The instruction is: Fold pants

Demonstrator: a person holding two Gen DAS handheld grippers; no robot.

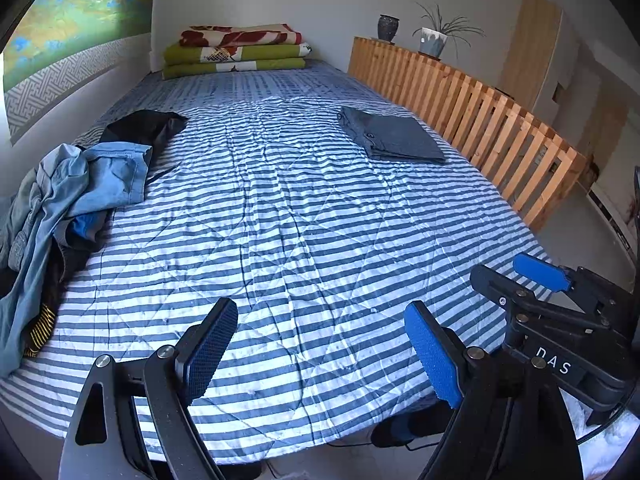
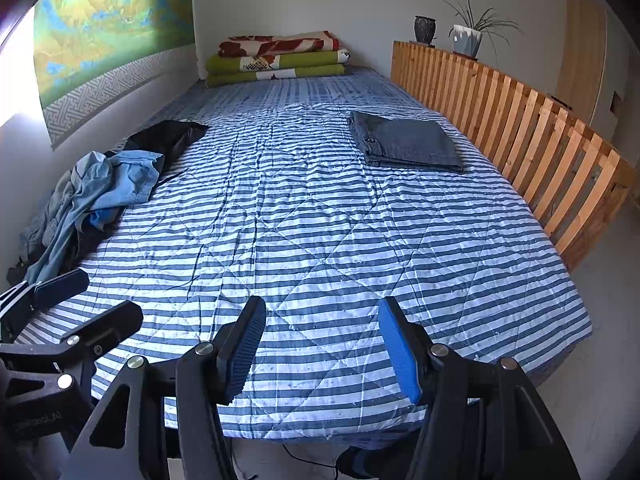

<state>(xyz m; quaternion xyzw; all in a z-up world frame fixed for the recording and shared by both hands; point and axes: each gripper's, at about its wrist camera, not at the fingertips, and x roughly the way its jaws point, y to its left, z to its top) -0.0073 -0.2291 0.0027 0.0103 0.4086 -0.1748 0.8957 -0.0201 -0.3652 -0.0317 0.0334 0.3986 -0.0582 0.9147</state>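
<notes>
A crumpled pile of clothes, light blue denim [image 1: 80, 184] [image 2: 112, 184] over a black garment [image 1: 148, 128] [image 2: 168, 136], lies at the bed's left edge. A folded dark grey pair of pants [image 1: 396, 140] [image 2: 404, 144] rests flat at the far right of the striped quilt [image 1: 300, 220] [image 2: 320, 220]. My left gripper [image 1: 322, 350] [image 2: 86, 302] hovers open over the near end of the bed, nothing between its fingers. Beside it on the right, my right gripper [image 2: 322, 350] [image 1: 516, 276] is open too, narrower, and also empty.
Folded green and red blankets [image 1: 236, 50] are stacked at the head of the bed. A wooden slatted rail [image 1: 480, 120] runs along the right side, with two pots [image 2: 464, 38] on top. A wall hanging [image 2: 112, 20] covers the left wall. A dark shoe [image 1: 400, 428] and a cable lie on the floor below.
</notes>
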